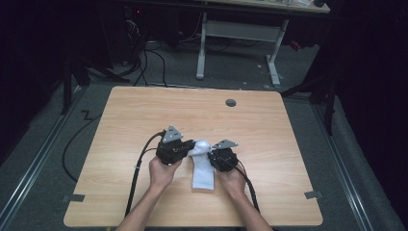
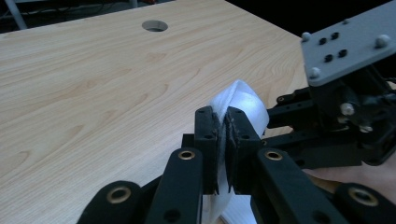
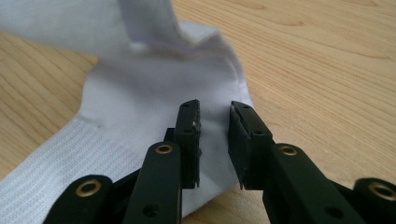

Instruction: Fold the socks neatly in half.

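The left tool (image 2: pixel 226 140) is pinching a fold of the white sock (image 1: pixel 202 166), lifting that end off the counter (image 1: pixel 144 115). The right tool (image 3: pixel 215 140) is hovering just over the sock's flat part, its jaws standing apart with nothing clamped.

We find the table (image 1: pixel 144 110) bare along its far edge, both side edges and all four corners, with only a flush round hole (image 1: pixel 231 102) near the far edge. Toward the near edge, the white sock (image 1: pixel 202 171) lies between our two grippers, crowding passage there.
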### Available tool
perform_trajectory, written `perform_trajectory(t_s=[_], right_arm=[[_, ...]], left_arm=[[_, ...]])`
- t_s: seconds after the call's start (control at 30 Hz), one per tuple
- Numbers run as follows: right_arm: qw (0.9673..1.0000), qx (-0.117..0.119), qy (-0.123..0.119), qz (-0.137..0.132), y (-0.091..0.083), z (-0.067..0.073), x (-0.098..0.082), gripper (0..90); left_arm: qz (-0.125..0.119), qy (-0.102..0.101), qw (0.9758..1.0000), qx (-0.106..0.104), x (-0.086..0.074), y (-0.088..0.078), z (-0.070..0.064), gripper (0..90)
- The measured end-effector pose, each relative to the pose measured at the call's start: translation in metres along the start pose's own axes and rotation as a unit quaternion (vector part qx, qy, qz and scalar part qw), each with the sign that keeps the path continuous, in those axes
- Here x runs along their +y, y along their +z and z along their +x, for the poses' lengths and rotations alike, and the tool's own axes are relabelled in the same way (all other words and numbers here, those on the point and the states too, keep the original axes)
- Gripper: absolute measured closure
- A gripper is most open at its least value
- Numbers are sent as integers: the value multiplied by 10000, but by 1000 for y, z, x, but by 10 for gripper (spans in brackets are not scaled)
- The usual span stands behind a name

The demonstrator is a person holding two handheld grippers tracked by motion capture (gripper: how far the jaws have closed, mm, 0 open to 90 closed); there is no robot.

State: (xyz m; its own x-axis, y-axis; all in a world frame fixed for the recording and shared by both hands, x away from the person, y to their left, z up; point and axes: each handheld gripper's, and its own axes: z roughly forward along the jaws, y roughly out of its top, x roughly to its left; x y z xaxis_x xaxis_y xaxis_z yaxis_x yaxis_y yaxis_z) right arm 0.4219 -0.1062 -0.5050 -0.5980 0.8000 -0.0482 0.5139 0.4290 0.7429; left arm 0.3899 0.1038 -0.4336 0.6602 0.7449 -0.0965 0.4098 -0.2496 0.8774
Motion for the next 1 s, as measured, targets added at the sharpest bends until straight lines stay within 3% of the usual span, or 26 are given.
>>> perform_trajectory(t_s=[0.17,0.43,0.67,0.87,1.0], right_arm=[[10000,34,-11,-7,0,-1,0,736],[10000,13,-54,-10,-5,0,1,642],[9999,139,-23,36,-19,-3,-4,598],[9995,308,54,-83,-43,-7,-12,602],[9987,482,-111,-80,-52,0,-19,612]], left_arm=[[60,129,9999,-64,-5,-2,-9,842],[123,17,9999,-28,-17,2,-11,839],[94,38,9999,-18,-19,3,-13,840],[89,50,9999,-26,-20,2,-14,839],[88,51,9999,-36,-22,2,-14,839]])
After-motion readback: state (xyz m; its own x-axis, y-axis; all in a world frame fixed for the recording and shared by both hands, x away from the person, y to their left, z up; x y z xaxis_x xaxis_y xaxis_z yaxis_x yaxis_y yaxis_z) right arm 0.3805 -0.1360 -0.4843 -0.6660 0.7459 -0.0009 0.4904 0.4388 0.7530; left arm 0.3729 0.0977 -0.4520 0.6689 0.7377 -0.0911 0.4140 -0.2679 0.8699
